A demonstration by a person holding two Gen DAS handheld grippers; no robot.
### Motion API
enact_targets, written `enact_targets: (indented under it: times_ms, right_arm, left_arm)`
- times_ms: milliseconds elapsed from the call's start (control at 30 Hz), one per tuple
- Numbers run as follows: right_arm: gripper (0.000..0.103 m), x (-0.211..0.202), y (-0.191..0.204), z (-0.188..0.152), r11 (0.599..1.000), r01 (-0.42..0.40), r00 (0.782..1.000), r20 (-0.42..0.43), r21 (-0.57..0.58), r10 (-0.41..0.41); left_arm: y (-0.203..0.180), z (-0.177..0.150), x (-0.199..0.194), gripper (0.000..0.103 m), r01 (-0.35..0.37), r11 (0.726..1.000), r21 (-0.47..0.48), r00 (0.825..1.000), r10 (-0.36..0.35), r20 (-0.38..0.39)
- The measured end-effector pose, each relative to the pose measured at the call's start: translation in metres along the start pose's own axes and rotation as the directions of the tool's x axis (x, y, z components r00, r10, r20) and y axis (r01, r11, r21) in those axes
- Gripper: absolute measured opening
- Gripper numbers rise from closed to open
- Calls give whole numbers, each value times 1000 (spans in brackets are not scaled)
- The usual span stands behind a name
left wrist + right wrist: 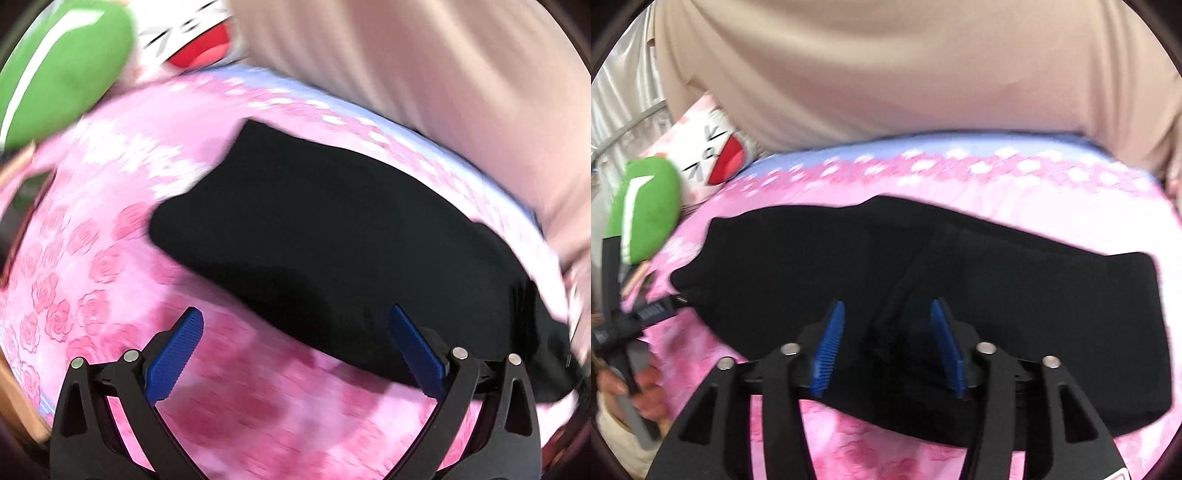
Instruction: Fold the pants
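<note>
The black pants lie folded into a long, flat bundle on a bed covered by a pink rose-print sheet with a pale blue band along its far edge. In the left wrist view the bundle runs from the centre toward the right edge. In the right wrist view it stretches across the middle of the bed, its right end squared off.

The left gripper hangs over the near edge of the bundle with its blue-padded fingers spread wide. The left pad is over bare sheet, the right pad over the black cloth; nothing is pinched between them. That view is smeared by motion blur.

The right gripper points down at the near middle of the pants, its blue fingers parted, with black fabric showing in the gap. The pads do not appear to press on the cloth.

At the left of the right wrist view a hand grips the handle of the other tool. A green plush toy and a white pillow with a red mouth print lie at the far left of the bed. A person in a beige top stands at the far side.
</note>
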State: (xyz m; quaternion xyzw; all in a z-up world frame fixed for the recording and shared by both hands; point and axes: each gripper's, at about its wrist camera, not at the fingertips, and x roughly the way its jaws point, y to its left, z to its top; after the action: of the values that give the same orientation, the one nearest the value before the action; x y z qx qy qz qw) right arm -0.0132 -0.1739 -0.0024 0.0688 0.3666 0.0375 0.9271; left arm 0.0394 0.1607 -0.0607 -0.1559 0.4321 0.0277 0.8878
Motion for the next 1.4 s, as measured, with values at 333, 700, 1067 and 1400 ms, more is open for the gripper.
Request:
enact_targets:
  times_ms: [333, 700, 1067, 1400]
  right_arm:
    - [77, 3, -20, -23, 988, 126, 990, 47, 87, -131]
    - [84, -8, -61, -29, 961, 18, 995, 89, 274, -44]
    - [84, -11, -101, -40, 887, -143, 986, 146, 439, 86]
    - [85, -1, -41, 12, 957, -213, 975, 108, 199, 194]
  left_arm:
    - [24, 41, 26, 63, -1, 996, -91, 1000, 3, 31]
    - [-114, 53, -59, 14, 139, 965, 224, 971, -178, 162]
    - [-250, -61, 12, 86, 157, 854, 495, 985, -100, -141]
    - [-158, -31, -30, 95, -115, 885, 450, 993, 87, 83]
